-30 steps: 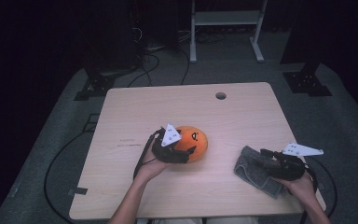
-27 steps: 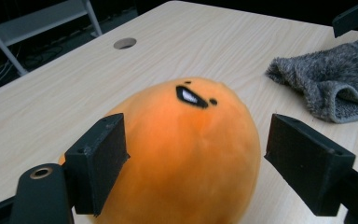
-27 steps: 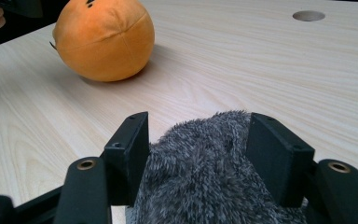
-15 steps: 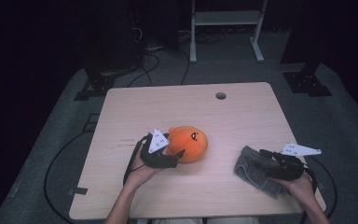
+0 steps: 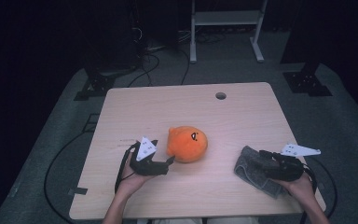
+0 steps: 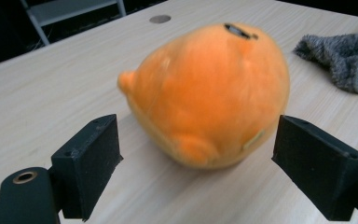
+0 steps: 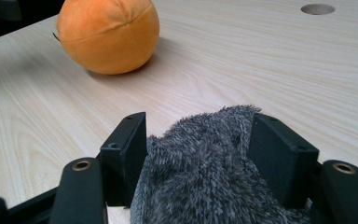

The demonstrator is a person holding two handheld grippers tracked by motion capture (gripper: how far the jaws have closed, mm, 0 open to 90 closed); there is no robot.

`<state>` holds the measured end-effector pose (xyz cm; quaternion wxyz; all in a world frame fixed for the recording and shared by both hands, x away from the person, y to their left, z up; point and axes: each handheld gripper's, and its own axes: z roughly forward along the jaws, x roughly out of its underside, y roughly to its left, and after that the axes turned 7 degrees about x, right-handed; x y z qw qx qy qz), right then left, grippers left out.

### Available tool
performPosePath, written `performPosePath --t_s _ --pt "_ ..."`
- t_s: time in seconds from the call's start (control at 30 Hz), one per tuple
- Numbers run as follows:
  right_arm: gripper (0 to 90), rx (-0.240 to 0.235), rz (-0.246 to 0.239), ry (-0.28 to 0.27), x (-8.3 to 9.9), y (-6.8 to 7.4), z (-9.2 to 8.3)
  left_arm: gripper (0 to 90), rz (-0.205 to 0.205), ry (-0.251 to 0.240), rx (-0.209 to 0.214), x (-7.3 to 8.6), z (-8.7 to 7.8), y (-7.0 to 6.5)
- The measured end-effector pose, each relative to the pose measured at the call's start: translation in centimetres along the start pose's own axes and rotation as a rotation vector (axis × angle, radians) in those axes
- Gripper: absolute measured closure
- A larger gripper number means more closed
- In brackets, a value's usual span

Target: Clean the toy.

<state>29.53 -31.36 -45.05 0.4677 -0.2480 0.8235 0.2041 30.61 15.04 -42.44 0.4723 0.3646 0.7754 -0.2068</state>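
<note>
Since the left gripper backed off the orange plush, its fingers have parted.

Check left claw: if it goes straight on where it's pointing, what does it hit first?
Most likely the orange plush toy: it sits dead ahead of the open left claw, apart from both jaws.

A light wooden table with rounded corners carries two soft things. An orange plush toy lies near the middle, slightly toward the near edge. A grey fuzzy cloth lies crumpled at the near right, well apart from the toy. A round cable hole sits close to the far edge, right of centre
</note>
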Motion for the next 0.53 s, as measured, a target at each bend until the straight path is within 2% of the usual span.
performPosePath --t_s 0.03,0.1,0.2,0.3,0.37,0.43,0.47,0.53 --pt "35.6 0.0 0.0 0.0 0.0 0.0 0.0 13.3 0.0 0.0 0.0 0.0 0.0 0.0" --pt "35.4 0.0 0.002 -0.007 0.1 0.1 0.0 13.1 -0.018 0.009 -0.003 1.0 -0.3 0.0" --pt "35.3 0.004 -0.006 0.011 0.3 0.3 0.3 13.0 -0.014 0.027 0.005 1.6 -0.5 -0.2" --pt "35.2 0.005 -0.004 -0.002 0.2 0.5 0.2 11.4 -0.04 0.019 -0.008 2.4 -0.8 -0.2" --pt "36.6 0.013 0.001 -0.015 0.3 0.8 0.1 11.4 -0.05 0.022 -0.001 3.1 -1.0 -0.3" --pt "39.0 0.021 0.003 -0.011 0.5 1.1 0.2 11.3 -0.008 0.08 -0.004 3.7 -0.8 -0.5" --pt "38.7 0.027 0.004 -0.011 0.5 1.2 0.3 11.4 0.008 0.093 -0.007 3.8 -0.8 -0.6" --pt "37.4 0.023 0.017 -0.008 0.5 1.3 0.4 11.3 0.011 0.085 -0.005 3.8 -0.7 -0.7"
